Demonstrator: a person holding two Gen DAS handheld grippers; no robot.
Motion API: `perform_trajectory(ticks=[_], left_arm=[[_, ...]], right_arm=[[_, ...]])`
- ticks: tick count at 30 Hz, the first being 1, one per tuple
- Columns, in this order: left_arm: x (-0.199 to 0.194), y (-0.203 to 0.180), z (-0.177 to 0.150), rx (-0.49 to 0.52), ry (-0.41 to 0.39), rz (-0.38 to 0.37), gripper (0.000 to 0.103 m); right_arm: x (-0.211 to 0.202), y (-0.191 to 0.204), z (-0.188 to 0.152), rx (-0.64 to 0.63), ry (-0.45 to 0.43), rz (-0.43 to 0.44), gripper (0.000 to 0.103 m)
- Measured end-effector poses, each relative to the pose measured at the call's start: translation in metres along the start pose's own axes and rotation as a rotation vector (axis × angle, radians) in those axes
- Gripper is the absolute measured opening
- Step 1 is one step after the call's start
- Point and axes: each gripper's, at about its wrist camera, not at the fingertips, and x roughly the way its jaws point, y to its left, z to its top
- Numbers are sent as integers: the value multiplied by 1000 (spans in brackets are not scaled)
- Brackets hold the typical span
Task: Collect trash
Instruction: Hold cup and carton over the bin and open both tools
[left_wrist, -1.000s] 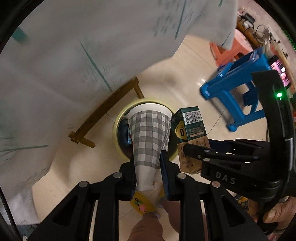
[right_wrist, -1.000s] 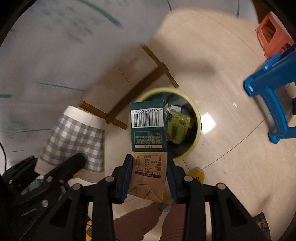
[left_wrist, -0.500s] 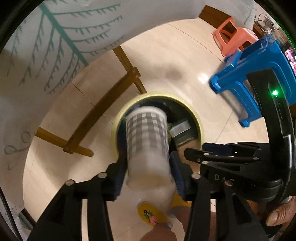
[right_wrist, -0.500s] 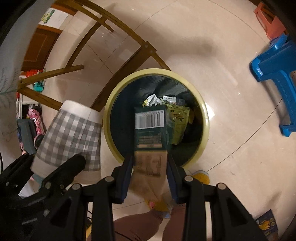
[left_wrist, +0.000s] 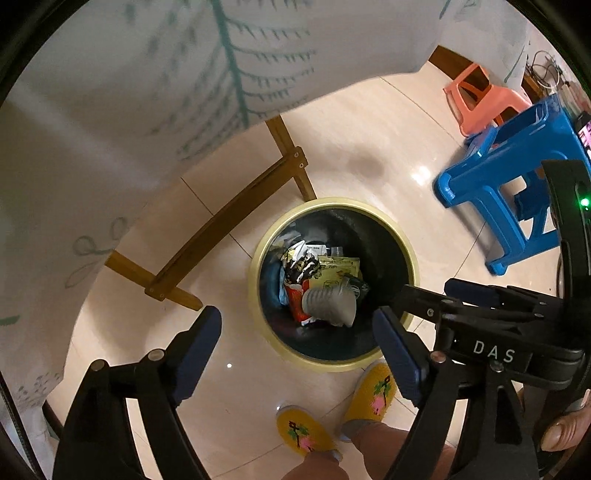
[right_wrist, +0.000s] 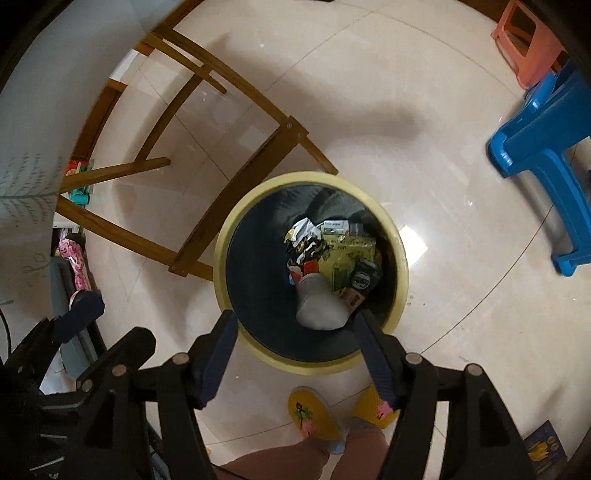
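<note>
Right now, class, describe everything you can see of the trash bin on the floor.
The trash bin is round, with a pale yellow rim and a dark liner or inner wall. It stands upright on the glossy tile floor, beside a wooden table frame. Inside lie a checked paper cup on its side, a carton, a yellow-green packet and crumpled wrappers. Both tongs, left and right, hang open above it, touching nothing.

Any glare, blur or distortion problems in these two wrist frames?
Left wrist: strong fisheye bending; the tablecloth at top is soft; a glare spot on the floor beside the blue stool. Right wrist: sharper overall, with a bright reflection just right of the bin; the paper cup inside looks smeared, and the bin interior is dark.
</note>
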Motion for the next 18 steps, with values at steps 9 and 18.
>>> perform_trajectory(ticks=[9, 18], left_arm=[[-40, -3, -12, -39, 2, -16, 84], [-115, -8, -29, -70, 16, -28, 84]], right_arm=[[-37, 9, -13, -25, -24, -23, 66], [-104, 33, -33, -63, -30, -23, 66]])
